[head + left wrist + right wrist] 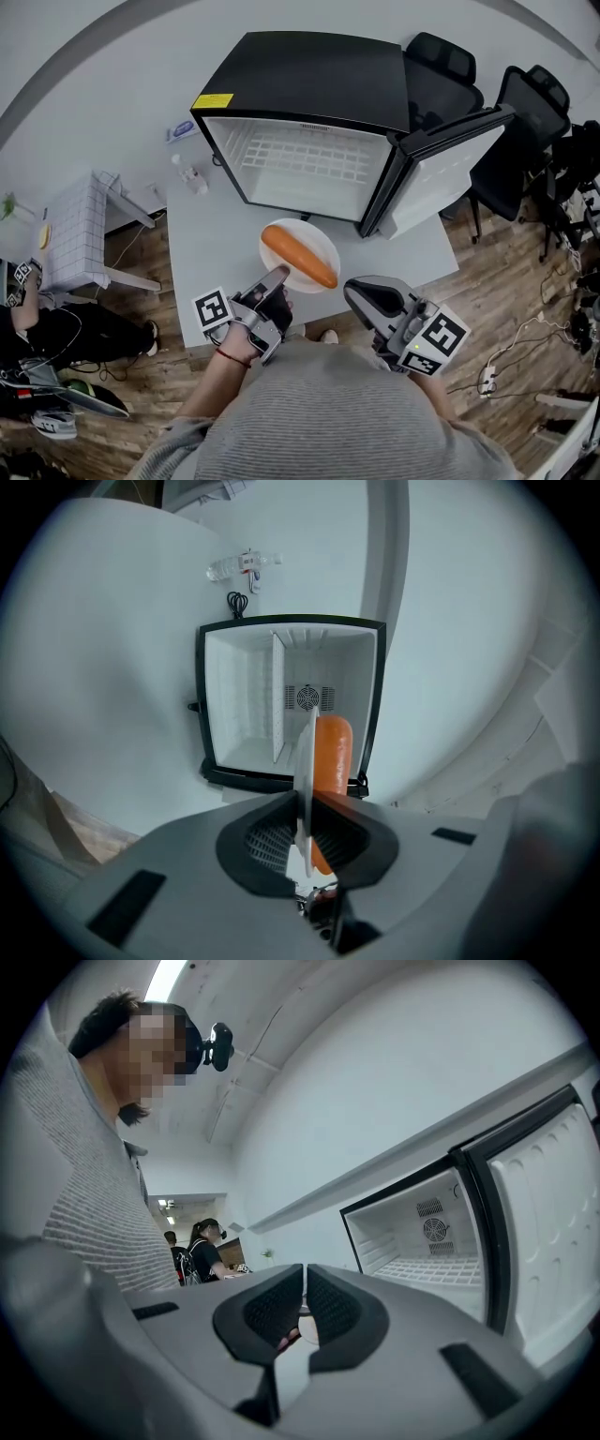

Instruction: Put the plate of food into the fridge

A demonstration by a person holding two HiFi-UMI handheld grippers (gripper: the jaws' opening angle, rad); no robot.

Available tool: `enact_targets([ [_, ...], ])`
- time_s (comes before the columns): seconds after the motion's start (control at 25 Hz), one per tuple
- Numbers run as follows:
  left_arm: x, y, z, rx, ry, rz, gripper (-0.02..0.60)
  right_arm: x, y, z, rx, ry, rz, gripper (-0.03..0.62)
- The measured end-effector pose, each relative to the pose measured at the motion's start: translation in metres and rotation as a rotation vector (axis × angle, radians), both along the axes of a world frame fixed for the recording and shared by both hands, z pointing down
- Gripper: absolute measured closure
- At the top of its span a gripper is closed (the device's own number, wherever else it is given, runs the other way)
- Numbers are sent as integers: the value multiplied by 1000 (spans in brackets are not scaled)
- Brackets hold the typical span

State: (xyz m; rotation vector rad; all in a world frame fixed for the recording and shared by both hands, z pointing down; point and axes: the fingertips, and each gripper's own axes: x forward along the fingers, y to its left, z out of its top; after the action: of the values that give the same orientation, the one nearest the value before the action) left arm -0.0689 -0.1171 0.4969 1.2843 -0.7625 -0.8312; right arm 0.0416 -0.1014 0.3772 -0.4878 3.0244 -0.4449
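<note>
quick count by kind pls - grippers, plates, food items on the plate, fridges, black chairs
grippers: 2 (left gripper, right gripper)
plate: 1
orange food: 1
fridge: 1
black chairs: 2
total: 7

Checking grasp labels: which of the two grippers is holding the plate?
The left gripper: its jaws clamp the rim of the white plate. The right gripper is shut on nothing, beside the plate.

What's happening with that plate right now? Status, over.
Left gripper shut on plate rim, orange sausage-shaped food on it. Right gripper shut, empty. Fridge door open, plate not yet inside, path looks clear.
</note>
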Motion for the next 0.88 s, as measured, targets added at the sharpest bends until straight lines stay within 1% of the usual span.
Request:
enact_targets([
  [0.36, -16, -41, 0, 9, -14, 32, 540, -20, -12, 2, 1, 4, 8, 577],
  [0.68, -20, -84, 16, -9, -28, 78, 540, -20, -22, 5, -9, 5, 38, 577],
  [0.88, -20, -109, 29, -23, -57, 112, 540, -22, -28, 7, -22, 10, 50, 577],
])
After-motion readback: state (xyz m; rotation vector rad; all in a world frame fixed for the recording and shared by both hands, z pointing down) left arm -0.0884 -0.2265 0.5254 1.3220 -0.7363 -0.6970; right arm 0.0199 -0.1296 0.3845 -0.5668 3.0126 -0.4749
